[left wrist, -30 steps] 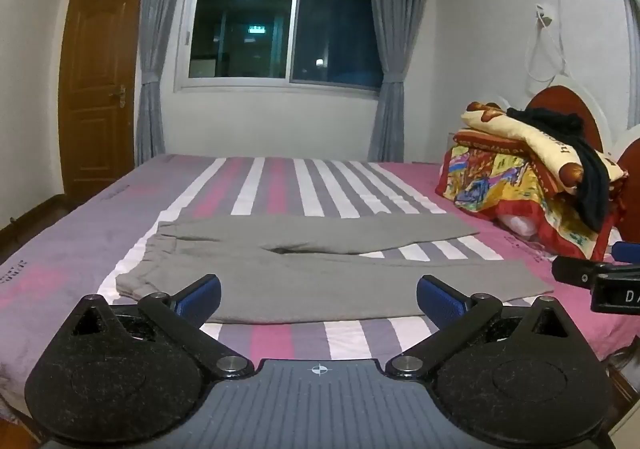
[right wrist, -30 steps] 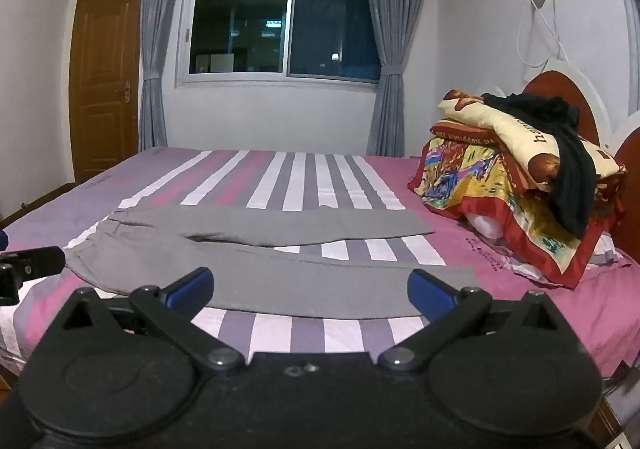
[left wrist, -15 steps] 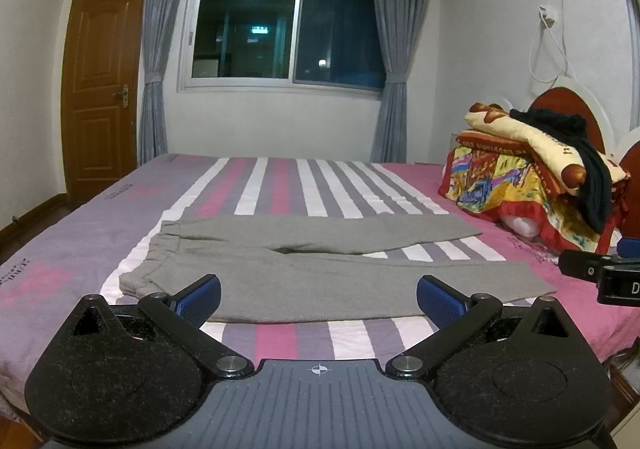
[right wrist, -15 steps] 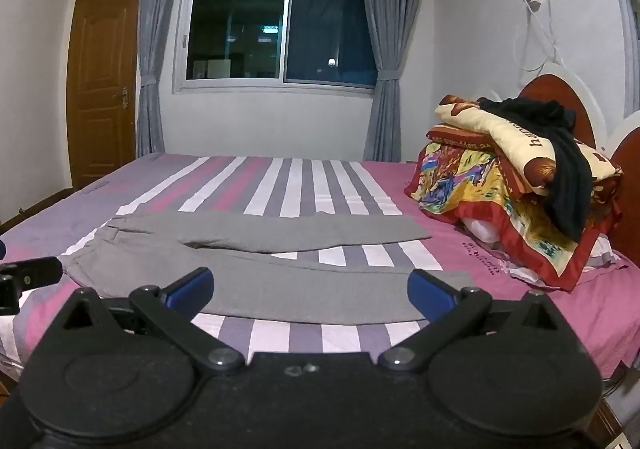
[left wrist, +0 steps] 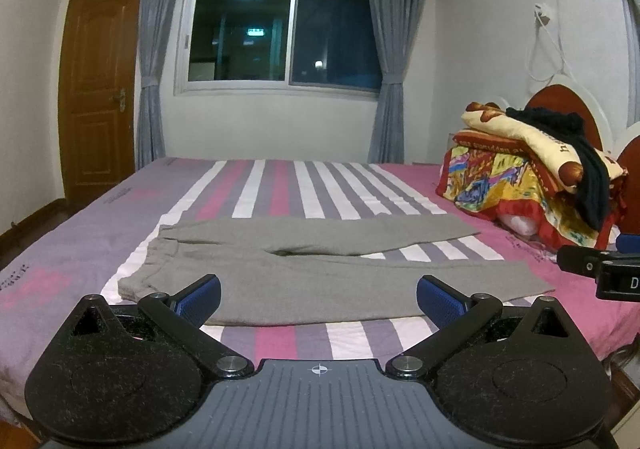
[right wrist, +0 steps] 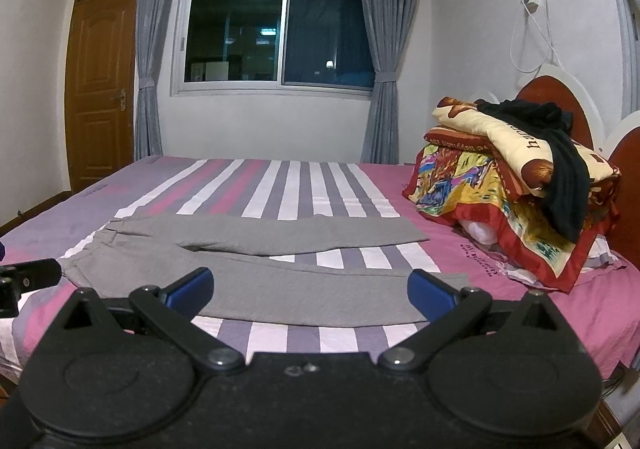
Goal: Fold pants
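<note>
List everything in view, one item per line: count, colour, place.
pants: one, grey, flat on the bed, legs spread toward the headboard
bed: one, striped purple, pink and white sheet
bedding pile: one, multicoloured, by the headboard
black garment: one, draped over the pile
window: one, dark, grey curtains
door: one, brown, left
left gripper: open, blue pads
right gripper: open, blue pads

The pants (left wrist: 320,273) are spread flat on the bed (left wrist: 280,185), just ahead of both claws. A bedding pile (left wrist: 528,173) is stacked farther ahead, to the right.
</note>
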### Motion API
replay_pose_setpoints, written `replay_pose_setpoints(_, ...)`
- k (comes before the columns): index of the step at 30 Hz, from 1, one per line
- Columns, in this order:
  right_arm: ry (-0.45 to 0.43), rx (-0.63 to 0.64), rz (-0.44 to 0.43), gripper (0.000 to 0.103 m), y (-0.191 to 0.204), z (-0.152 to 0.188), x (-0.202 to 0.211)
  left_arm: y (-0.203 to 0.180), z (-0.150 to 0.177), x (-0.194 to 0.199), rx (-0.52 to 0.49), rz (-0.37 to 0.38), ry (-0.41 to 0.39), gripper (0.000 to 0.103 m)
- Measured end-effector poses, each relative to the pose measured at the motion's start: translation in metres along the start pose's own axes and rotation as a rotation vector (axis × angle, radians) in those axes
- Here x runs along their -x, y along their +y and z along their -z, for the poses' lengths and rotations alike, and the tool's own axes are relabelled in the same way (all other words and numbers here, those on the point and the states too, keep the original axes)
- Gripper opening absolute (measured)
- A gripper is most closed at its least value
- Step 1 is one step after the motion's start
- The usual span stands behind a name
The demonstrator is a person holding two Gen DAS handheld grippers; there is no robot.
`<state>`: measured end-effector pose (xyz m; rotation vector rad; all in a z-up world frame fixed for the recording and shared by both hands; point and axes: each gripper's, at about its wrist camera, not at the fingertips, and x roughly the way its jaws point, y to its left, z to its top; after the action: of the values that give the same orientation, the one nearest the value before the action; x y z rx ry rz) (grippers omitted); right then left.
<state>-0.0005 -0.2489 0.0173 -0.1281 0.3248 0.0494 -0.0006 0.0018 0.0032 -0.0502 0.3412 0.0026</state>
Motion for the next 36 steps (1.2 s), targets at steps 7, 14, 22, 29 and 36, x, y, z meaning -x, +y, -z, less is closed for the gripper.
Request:
replay_pose_setpoints(7, -0.002, 0.002, 0.001, 0.103, 0.0012, -0.0002, 0.0009, 0.0, -0.0005, 0.002, -0.001, 0.0, 0.0, 0.103)
replay_pose_setpoints(14, -0.003, 0.004, -0.001, 0.103, 0.0011, -0.0006, 0.0012, -0.0025, -0.0023, 0.0031, -0.007, 0.0, -0.003, 0.103)
replay_pose_setpoints(22, -0.005, 0.008, -0.001, 0.103, 0.0027, -0.0011, 0.0022, -0.0016, -0.0007, 0.0031, -0.002, -0.003, -0.005, 0.103)
replay_pose_setpoints(29, -0.004, 0.006, -0.002, 0.103, 0.0026, -0.0013, 0.0022, -0.0012, -0.0003, 0.0029, -0.002, -0.003, -0.005, 0.103)
replay_pose_setpoints(36, -0.006, 0.007, -0.002, 0.103, 0.0025, -0.0008, 0.0022, -0.0007, -0.0005, 0.0026, -0.003, -0.003, -0.006, 0.103)
